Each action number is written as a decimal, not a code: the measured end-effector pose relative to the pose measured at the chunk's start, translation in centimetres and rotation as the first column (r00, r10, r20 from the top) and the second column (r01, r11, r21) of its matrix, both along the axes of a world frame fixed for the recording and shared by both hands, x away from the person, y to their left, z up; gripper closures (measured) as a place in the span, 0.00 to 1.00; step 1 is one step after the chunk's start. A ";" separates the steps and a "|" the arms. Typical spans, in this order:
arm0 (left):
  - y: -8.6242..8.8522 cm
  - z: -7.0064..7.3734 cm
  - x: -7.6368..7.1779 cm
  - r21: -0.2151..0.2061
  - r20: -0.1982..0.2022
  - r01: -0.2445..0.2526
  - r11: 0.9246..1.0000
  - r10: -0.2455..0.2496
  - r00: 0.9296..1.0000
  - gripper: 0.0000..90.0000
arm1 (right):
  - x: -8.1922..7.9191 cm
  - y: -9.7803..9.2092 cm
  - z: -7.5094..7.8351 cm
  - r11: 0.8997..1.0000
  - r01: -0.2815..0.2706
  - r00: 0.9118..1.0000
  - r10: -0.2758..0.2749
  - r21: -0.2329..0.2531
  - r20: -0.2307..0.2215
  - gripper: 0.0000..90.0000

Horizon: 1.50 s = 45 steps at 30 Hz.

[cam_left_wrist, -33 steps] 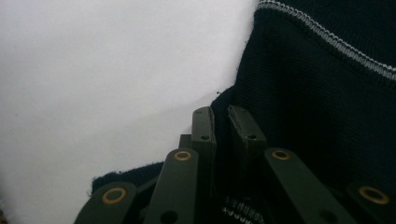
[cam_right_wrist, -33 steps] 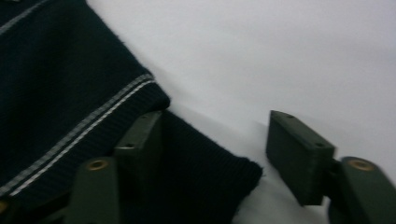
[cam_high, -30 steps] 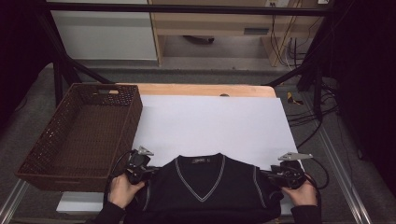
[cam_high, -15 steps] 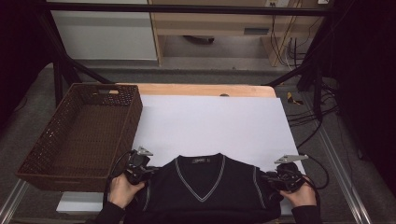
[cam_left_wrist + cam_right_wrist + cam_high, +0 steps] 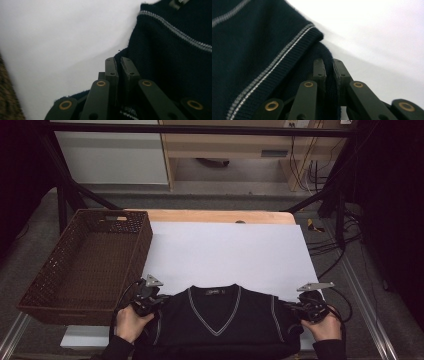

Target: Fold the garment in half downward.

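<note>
White sheet (image 5: 230, 255) — covers the table. Basket (image 5: 45, 285) — left of it. Vest (image 5: 215, 325) — flat at sheet's near edge, collar pointing away, long axis left-right. Left gripper (image 5: 159, 299), right gripper (image 5: 294, 308) — each clenched on a vest shoulder edge.

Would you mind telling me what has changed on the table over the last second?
Very little. The right claw, shut on the sweater vest at its right shoulder, has drawn slightly toward the person's edge of the table, taking that corner along. The left claw stays clamped on the left shoulder, in place. The wicker basket and the white sheet are as they were.
</note>
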<state>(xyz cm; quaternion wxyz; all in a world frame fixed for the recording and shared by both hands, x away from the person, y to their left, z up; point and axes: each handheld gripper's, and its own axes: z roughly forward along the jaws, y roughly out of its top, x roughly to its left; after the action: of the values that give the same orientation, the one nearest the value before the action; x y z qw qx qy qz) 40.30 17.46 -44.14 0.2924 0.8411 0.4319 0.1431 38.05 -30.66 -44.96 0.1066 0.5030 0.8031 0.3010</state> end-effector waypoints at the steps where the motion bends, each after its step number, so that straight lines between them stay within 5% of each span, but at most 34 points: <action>1: -0.1 0.4 -0.1 0.002 0.022 -0.006 1.000 0.006 1.000 0.93 | 0.1 0.0 0.2 1.000 0.000 1.000 0.000 0.001 0.015 0.93; 5: -0.6 1.6 -0.2 0.000 0.105 -0.019 1.000 0.018 0.994 0.93 | 0.6 0.1 0.9 1.000 0.009 0.999 -0.009 -0.012 0.047 0.93; 8: -0.8 2.2 0.2 -0.011 0.126 -0.025 1.000 0.026 0.992 0.93 | 1.1 0.0 1.4 0.999 0.034 0.997 -0.031 -0.030 0.076 0.94; 17: -0.6 2.5 2.1 -0.031 0.124 -0.057 0.998 0.060 0.990 0.94 | 2.8 0.0 2.1 0.998 0.045 0.994 -0.041 -0.043 0.097 0.95; 24: -0.9 3.5 3.5 -0.040 0.162 -0.079 0.996 0.084 0.983 0.94 | 4.2 -0.3 3.3 0.996 0.085 0.986 -0.079 -0.032 0.147 0.95; 31: -1.1 5.2 5.5 -0.065 0.206 -0.108 0.992 0.119 0.971 0.94 | 5.9 -0.5 4.5 0.992 0.122 0.972 -0.114 -0.029 0.204 0.95; 36: -1.4 5.5 7.5 -0.086 0.225 -0.136 0.987 0.152 0.962 0.94 | 7.7 -0.6 5.6 0.985 0.170 0.949 -0.160 -0.014 0.270 0.95; 37: -1.4 5.3 7.8 -0.093 0.215 -0.140 0.986 0.158 0.964 0.94 | 8.2 -0.6 5.5 0.984 0.178 0.946 -0.170 -0.006 0.278 0.95; 42: -1.4 2.9 9.2 -0.099 0.153 -0.157 0.983 0.171 0.973 0.93 | 10.8 -0.5 2.6 0.981 0.194 0.955 -0.193 0.015 0.226 0.95; 45: -1.3 1.5 10.0 -0.084 0.127 -0.179 0.980 0.189 0.974 0.92 | 11.8 0.0 0.5 0.979 0.201 0.962 -0.194 -0.018 0.191 0.94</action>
<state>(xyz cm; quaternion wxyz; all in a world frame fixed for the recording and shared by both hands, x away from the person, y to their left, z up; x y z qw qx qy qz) 50.31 16.17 -42.59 0.3366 0.7748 0.4922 0.2100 49.87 -30.66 -44.46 0.2210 0.5478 0.7406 0.3201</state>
